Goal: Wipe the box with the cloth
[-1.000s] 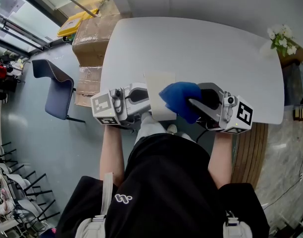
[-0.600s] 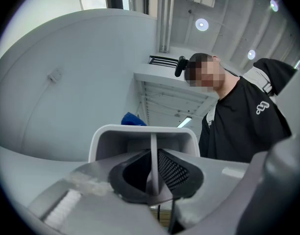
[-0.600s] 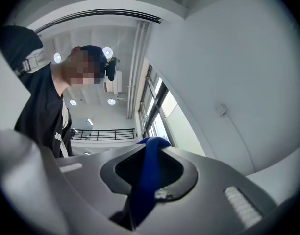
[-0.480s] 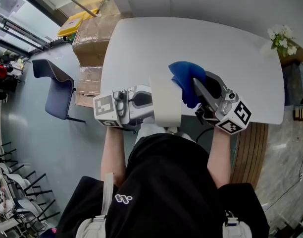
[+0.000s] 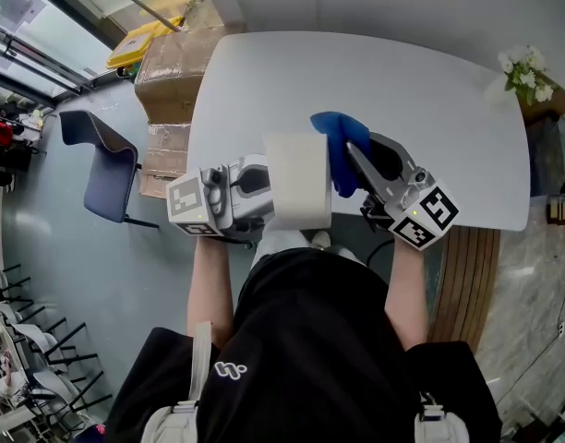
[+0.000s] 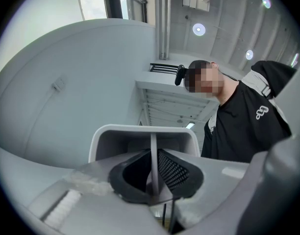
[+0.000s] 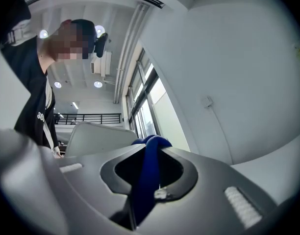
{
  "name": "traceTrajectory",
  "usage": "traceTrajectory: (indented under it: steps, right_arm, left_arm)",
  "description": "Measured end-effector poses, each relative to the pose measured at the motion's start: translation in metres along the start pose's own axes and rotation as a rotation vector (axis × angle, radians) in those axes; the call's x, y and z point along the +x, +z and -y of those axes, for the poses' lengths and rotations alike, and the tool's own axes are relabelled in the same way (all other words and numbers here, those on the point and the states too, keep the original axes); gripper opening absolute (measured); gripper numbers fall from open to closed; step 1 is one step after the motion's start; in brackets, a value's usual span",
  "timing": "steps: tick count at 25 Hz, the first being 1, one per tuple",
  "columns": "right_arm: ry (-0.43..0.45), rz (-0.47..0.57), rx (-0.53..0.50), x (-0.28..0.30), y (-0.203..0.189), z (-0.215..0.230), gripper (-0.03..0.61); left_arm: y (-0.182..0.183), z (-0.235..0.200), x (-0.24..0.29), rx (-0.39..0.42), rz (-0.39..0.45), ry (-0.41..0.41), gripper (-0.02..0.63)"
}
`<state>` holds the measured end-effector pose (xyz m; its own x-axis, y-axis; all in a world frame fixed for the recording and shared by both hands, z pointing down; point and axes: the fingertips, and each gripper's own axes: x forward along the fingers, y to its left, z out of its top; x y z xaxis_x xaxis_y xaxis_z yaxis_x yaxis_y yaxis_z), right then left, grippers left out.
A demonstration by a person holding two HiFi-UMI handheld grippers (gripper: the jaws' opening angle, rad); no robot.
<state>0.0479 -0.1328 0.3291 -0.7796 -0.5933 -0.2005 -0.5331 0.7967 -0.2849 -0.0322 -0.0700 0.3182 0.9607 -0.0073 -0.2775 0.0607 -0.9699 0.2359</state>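
A white open box [image 5: 298, 178] is held up above the near edge of the white table [image 5: 402, 81]. My left gripper [image 5: 269, 187] is shut on its left wall; in the left gripper view that thin wall [image 6: 152, 155] stands pinched between the jaws of the left gripper [image 6: 152, 180]. A blue cloth [image 5: 339, 148] hangs against the box's right side, with my right gripper [image 5: 354, 162] shut on it. The right gripper view shows the cloth [image 7: 147, 173] squeezed in the right gripper [image 7: 145, 190], and the box [image 7: 96, 136] just behind it.
Stacked cardboard boxes [image 5: 170, 77] and a yellow item [image 5: 139, 40] stand off the table's left side, with a dark chair [image 5: 102, 160] nearby. White flowers [image 5: 527, 70] sit at the far right corner. A slatted wooden surface [image 5: 472, 284] lies at the right.
The right gripper has carried the cloth from the box's front up along its right side and turned. The box has lifted and shifted slightly in the left gripper.
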Motion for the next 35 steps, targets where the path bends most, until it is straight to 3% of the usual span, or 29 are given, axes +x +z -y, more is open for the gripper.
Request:
traceTrajectory:
  steps: [3,7,14,22,28,35]
  right_arm:
    - [0.022,-0.042,-0.008,0.003,-0.007,-0.004,0.054]
    - [0.115,-0.077,-0.019,0.006,-0.014,-0.022,0.054]
    - [0.296,-0.09,-0.013,0.004,-0.015,-0.057,0.054]
    - [0.39,-0.042,0.019,-0.005,-0.003,-0.071,0.054]
    - [0.361,0.023,0.031,-0.007,0.01,-0.063,0.054]
    - [0.222,0.097,0.023,-0.011,0.024,-0.04,0.054]
  left_arm:
    - [0.009,-0.01,-0.007,-0.006,0.048,0.05,0.048]
    - [0.012,-0.026,-0.018,-0.011,0.074,0.145,0.048]
    - [0.005,-0.048,-0.03,-0.036,0.072,0.277,0.048]
    - [-0.006,-0.062,-0.038,-0.057,0.043,0.364,0.048]
    - [-0.023,-0.07,-0.035,-0.04,-0.065,0.405,0.048]
    - [-0.051,-0.077,-0.031,0.009,-0.271,0.454,0.048]
